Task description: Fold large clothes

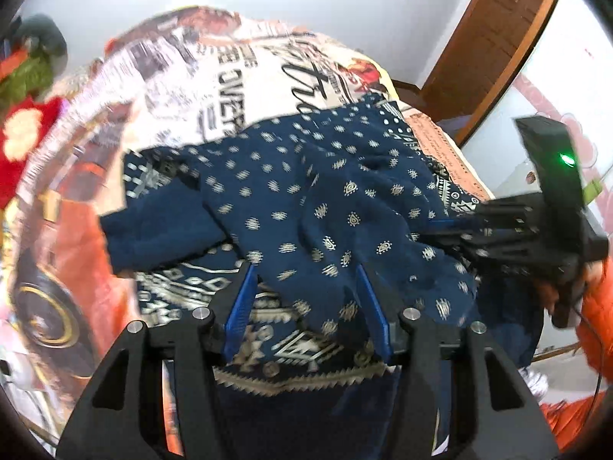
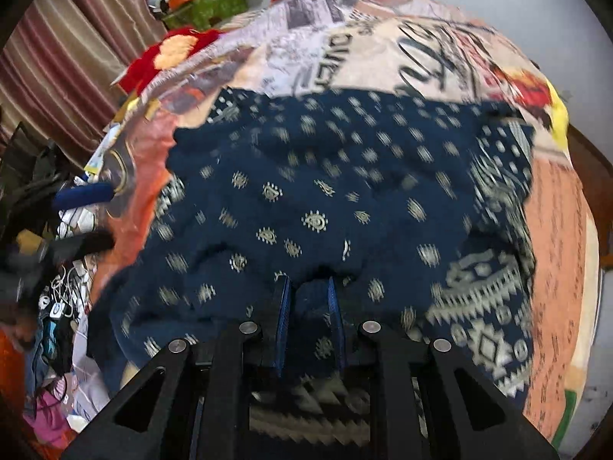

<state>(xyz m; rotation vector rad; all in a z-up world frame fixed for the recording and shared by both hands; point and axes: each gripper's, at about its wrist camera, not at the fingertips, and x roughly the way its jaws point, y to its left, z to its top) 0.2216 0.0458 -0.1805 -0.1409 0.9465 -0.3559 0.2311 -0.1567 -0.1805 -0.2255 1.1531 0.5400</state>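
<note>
At the far left of the left wrist view a red cloth with a pale flower lies at the edge of the bed, beside the printed bedspread with its black lettering and orange patches. The navy patterned garment is spread across the middle of that bedspread, rumpled, with a plain dark sleeve end sticking out toward the left and a band of white geometric trim along its near edge. The left gripper sits low over this near edge; its blue-lined fingers stand spread well apart, released, with cloth lying between and partly over them, so nothing is pinched. Further right, the right gripper reaches in from the side with its tips buried in the garment's right part, and a brown wooden door frame stands behind.

In the right wrist view, striped curtains and clutter fill the left; the garment covers the centre, blurred. The right gripper has its fingers drawn close together, grasping a fold of the navy cloth between them
</note>
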